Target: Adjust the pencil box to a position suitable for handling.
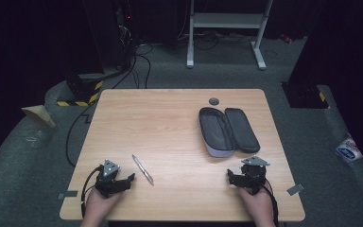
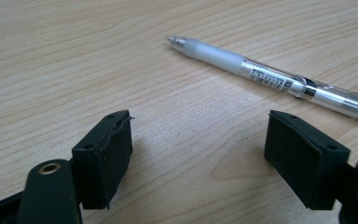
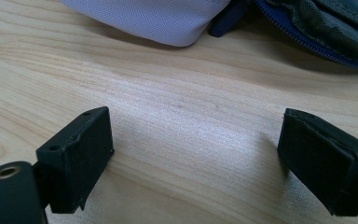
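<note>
The clear plastic pen with a frosted white grip lies flat on the light wooden tabletop, just beyond the left hand-held gripper, whose jaws stand wide apart around nothing. The right hand-held gripper rests near the open grey zippered fabric pencil case, jaws likewise spread.

Left gripper low, fingers spread; right gripper likewise.
</note>
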Motion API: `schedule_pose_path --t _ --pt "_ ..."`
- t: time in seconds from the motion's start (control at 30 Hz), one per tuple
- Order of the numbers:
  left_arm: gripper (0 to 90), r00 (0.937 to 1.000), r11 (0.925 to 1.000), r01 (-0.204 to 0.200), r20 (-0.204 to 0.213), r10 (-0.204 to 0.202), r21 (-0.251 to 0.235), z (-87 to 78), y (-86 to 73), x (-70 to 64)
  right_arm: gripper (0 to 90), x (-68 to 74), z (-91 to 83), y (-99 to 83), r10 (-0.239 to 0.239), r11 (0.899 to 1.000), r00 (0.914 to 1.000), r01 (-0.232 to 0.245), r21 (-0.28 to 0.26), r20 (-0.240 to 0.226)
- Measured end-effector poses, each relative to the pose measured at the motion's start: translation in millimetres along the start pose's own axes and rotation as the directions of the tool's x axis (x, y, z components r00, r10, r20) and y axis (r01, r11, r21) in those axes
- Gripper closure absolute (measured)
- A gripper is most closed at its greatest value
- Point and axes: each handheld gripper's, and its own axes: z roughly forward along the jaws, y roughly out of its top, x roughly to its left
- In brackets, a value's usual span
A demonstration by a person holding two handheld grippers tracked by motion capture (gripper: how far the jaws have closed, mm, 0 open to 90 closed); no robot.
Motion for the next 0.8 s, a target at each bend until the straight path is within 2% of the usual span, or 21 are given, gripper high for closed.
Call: schedule_pose_path --t 0.4,0.8 --pt "23.9 0.9992 0.9997 0.025 -0.033 -0.025 0.002 -1.5 -1.0 -3.9 10.1 -0.1 -0.1 0.0 0.002 1.0 1.0 -0.002 0.0 -0.001" --pt "21.3 0.9993 0.9997 0.023 -0.031 -0.023 0.003 -0.2 -0.3 -5.0 10.3 -0.4 -0.8 -0.7 -0.006 1.0 1.0 0.006 0.0 -0.008"
